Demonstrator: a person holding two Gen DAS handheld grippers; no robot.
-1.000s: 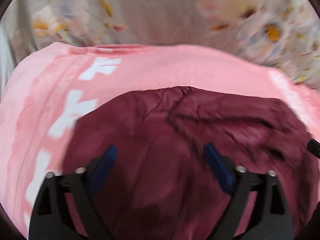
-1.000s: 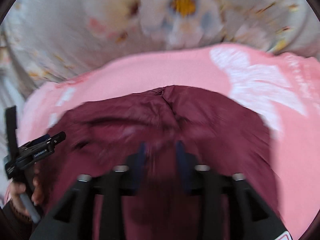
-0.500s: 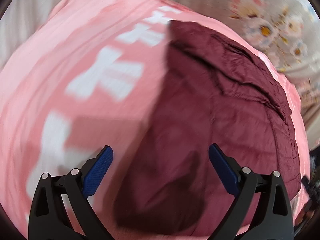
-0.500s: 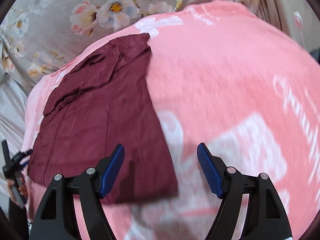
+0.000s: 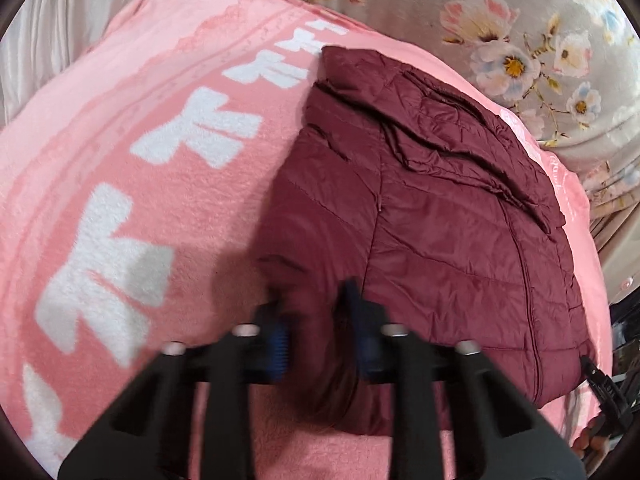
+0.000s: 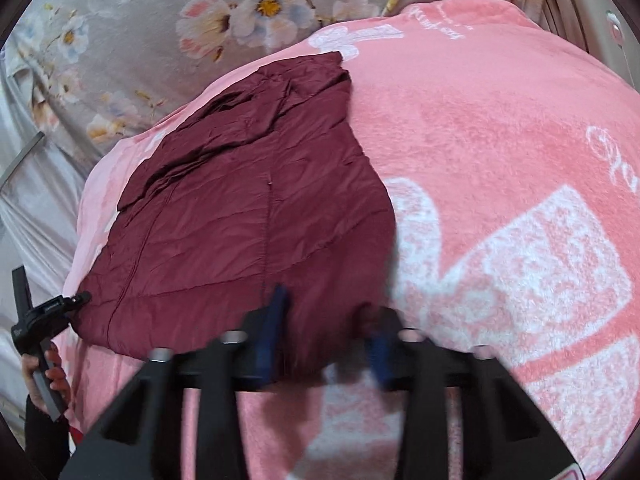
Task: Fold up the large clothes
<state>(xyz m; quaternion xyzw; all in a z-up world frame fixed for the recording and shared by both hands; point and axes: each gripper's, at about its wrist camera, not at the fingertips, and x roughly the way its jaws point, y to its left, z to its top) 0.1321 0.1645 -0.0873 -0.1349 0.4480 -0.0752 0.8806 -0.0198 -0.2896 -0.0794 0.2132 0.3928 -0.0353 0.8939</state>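
A maroon quilted jacket (image 5: pixel 448 208) lies flat on a pink fleece blanket (image 5: pixel 132 216), collar end far, hem near. My left gripper (image 5: pixel 316 320) is at the hem's near left corner. Its jaws are closing, and bunched maroon fabric fills the narrow gap between the blue pads (image 5: pixel 276 344). In the right wrist view the same jacket (image 6: pixel 240 208) spreads to the left. My right gripper (image 6: pixel 326 340) sits at the hem's near right corner, jaws closing with the corner between them. Both grippers are motion-blurred.
The blanket (image 6: pixel 500 160) carries big white letters and covers a bed with a grey floral sheet (image 6: pixel 120 40). A hand (image 6: pixel 44 368) on the other tool's handle shows at the left edge. Pale curtain folds (image 5: pixel 36 52) hang at the far left.
Both grippers moved off the jacket's middle out to its near hem corners. Their jaws, wide open half a second ago, have come together on the fabric.
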